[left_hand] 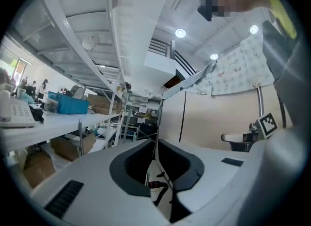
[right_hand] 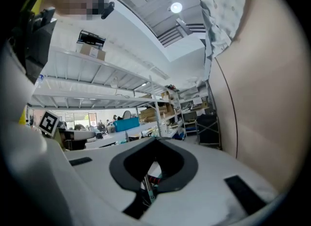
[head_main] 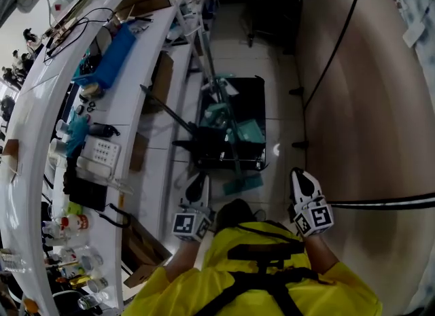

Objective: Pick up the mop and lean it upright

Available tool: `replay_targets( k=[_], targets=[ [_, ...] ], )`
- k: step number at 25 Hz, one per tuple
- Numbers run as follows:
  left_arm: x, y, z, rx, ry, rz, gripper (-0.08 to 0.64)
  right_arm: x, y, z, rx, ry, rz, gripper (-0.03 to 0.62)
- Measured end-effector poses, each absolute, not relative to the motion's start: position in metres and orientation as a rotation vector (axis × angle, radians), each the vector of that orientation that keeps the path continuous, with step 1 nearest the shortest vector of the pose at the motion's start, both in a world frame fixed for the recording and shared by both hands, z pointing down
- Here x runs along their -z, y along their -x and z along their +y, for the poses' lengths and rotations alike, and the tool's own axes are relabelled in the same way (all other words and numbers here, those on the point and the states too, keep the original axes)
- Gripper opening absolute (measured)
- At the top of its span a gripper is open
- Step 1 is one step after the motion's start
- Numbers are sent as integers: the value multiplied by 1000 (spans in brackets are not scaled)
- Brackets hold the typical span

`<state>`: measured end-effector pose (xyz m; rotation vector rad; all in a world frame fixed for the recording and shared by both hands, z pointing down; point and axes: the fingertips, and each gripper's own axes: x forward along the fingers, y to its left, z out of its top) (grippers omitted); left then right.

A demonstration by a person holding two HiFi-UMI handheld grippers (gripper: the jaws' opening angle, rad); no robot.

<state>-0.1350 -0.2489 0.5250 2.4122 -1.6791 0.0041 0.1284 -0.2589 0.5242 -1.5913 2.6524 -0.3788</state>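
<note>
In the head view the mop runs as a thin metal pole from the far shelving down to its flat teal head on the floor ahead of me. It crosses a black cart. My left gripper is held low near my body, just left of the mop head, jaws together and empty. Right of the mop head is my right gripper, also closed with nothing in it. Each gripper view shows white jaws meeting at the tips, on the left gripper and the right gripper.
A long white workbench with a blue box, cables and small clutter runs along the left. Cardboard boxes sit under it. A beige wall with a black cable stands at the right. Metal shelving fills the far end.
</note>
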Motion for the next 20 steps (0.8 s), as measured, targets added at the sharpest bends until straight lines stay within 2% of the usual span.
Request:
replay_targets(
  k=[10, 20],
  targets=[
    [-530, 109, -238, 0, -2404, -1584, 44, -507, -124, -243, 364, 1549, 2651, 6],
    [-532, 120, -233, -101, -2413, -1636, 44, -502, -125, -236, 362, 1536, 2649, 6]
  ],
)
